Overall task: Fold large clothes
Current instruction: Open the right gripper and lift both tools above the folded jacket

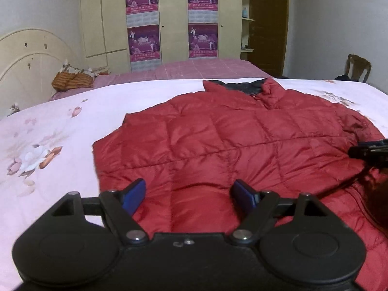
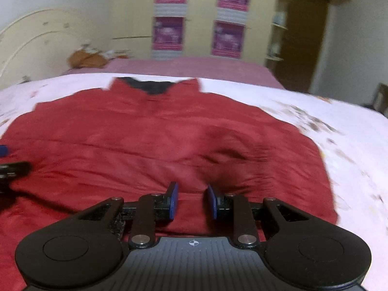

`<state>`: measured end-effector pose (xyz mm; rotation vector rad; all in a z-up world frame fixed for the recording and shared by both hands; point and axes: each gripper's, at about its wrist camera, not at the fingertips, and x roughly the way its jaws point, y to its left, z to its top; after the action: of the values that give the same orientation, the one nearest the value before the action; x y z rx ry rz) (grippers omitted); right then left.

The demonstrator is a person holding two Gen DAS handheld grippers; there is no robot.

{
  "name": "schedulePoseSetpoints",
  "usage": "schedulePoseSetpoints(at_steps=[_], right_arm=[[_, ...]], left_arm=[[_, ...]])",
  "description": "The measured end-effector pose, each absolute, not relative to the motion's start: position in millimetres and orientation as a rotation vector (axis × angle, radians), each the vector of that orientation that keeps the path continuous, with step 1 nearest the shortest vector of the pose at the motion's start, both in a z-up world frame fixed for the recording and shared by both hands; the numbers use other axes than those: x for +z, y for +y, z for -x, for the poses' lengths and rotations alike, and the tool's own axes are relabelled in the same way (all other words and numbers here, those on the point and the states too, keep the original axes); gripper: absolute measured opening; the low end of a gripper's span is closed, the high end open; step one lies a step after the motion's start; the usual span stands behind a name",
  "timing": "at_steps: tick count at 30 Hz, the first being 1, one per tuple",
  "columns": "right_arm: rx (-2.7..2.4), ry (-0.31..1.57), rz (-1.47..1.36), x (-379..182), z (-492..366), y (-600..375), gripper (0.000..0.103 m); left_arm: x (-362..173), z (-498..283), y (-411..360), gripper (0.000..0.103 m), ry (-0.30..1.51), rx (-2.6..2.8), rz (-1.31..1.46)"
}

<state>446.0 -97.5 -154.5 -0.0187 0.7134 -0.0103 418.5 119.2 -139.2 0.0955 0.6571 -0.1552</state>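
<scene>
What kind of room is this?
Most likely a home bedroom: a bed with a cream headboard, a tall wardrobe behind it, and a red jacket spread on the floral sheet.

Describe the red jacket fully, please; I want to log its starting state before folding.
The red jacket is a quilted, puffy garment with a shiny shell, stitched in square panels, and a dark-lined stand-up collar at the far end. It lies spread flat, front up, on the floral white bedspread. The left gripper and the right gripper both hover open over its near hem; neither visibly pinches fabric.
</scene>
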Motion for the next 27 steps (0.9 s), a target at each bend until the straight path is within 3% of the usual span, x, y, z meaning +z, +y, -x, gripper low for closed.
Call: schedulePoseSetpoints(at_steps=[2,6,7,8,18,20,25,27], right_arm=[[-0.008,0.727,0.009,-151.0,-444.1,-100.8,0.025],[0.002,0.685,-0.049,-131.1,-424.7,-105.6,0.029],[-0.008,0.68,-0.048,-127.9,-419.3,-104.6,0.063],[-0.008,0.66,-0.048,-124.8,-410.1,-104.2,0.089],[0.099,0.616,-0.088,-99.4,-327.0,-116.3,0.088],[0.102,0.62,-0.096,-94.6,-301.5,-126.6,0.079],[0.081,0.63,-0.122,-87.5,-228.8,-161.3,0.077],[0.066,0.644,-0.139,-88.4,-199.9,-178.8,0.069]], left_arm=[[-132.6,-412.5,120.2,0.079,0.657,-0.15,-0.104],[-118.5,-391.9,118.9,0.095,0.635,-0.145,-0.095],[-116.5,-385.2,117.8,0.097,0.633,-0.139,-0.1],[-115.6,-379.0,117.0,0.097,0.635,-0.138,-0.105],[-106.3,-294.4,118.0,0.097,0.674,-0.074,-0.119],[-104.7,-274.1,117.7,0.097,0.681,-0.061,-0.124],[-104.2,-222.7,122.7,0.096,0.699,-0.011,-0.129],[-105.8,-202.7,129.0,0.096,0.71,0.005,-0.108]])
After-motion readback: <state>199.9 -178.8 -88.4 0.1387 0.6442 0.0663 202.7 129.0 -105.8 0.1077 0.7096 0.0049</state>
